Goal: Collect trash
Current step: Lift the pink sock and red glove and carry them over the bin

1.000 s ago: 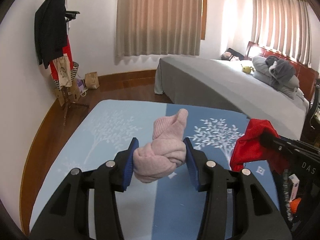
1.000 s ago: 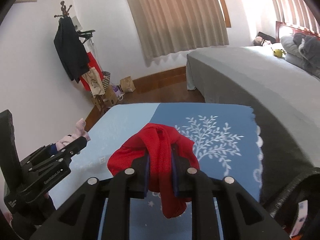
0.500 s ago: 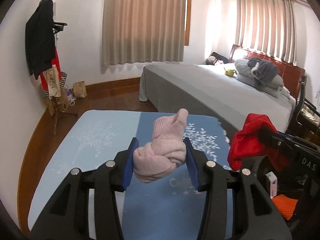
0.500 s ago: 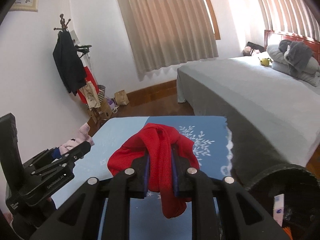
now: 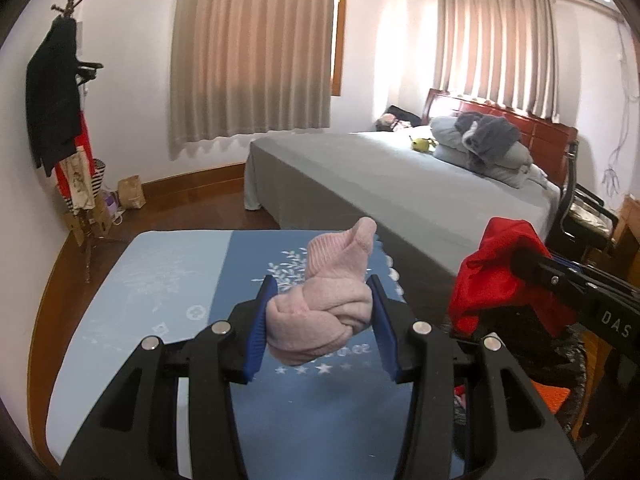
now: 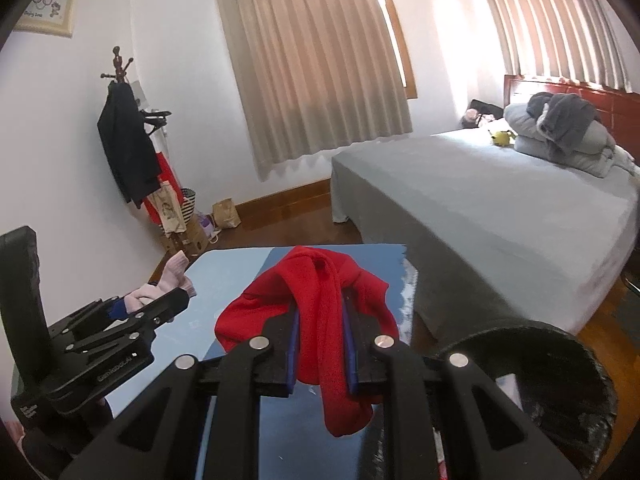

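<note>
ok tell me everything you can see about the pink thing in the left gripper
The pink sock looks like soft ribbed knit, rolled or knotted into a bundle with one end poking up and away. The left gripper is shut on it, blue pads pressing both sides. It hangs above the blue mat, touching nothing else visible.

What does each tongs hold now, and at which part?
Left tongs clamp the pink knotted sock at its knot. Right tongs clamp the red cloth around its bunched middle.
</note>
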Tool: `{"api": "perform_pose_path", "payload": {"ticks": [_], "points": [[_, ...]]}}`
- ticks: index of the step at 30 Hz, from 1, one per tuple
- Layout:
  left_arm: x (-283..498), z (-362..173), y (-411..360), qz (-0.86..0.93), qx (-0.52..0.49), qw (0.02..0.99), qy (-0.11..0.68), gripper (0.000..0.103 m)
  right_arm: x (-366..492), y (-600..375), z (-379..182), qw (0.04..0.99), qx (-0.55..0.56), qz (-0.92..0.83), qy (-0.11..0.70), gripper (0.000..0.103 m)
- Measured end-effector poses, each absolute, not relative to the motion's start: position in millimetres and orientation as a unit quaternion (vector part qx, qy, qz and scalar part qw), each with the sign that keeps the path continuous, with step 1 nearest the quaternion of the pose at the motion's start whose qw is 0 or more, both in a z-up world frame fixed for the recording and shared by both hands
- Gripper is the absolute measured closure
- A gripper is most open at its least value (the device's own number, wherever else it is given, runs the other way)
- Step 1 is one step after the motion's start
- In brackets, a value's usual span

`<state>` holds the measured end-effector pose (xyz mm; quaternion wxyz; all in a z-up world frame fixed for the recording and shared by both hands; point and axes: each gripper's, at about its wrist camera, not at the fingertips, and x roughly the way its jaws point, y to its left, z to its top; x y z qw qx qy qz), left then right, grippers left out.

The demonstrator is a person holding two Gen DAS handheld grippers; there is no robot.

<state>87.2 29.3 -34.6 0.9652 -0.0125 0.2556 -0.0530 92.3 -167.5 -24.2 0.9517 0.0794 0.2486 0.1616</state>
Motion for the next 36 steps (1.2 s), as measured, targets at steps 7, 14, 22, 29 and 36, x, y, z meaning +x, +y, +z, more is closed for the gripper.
{"api": "perform_pose_path", "payload": {"ticks": [7,14,22,29,36], "points": [[70,-28,-1,-0.087,-0.002,0.965,0.247,0.058,68,-194,-20,0.957,0.087,0.138,0.240,0.085],[61,-26,-35,-0.119,0.011,0.964,0.240,0.058,52,-222,-18,0.962,0.094,0.109,0.234,0.085],[61,-27,-73,-0.154,0.024,0.960,0.235,0.058,38,-255,-22,0.965,0.100,0.069,0.231,0.085],[64,-39,-107,-0.184,0.032,0.953,0.238,0.058,31,-277,-30,0.966,0.097,0.037,0.238,0.085],[76,-60,-135,-0.217,0.044,0.942,0.254,0.058,31,-302,-50,0.960,0.098,0.003,0.262,0.085]]}}
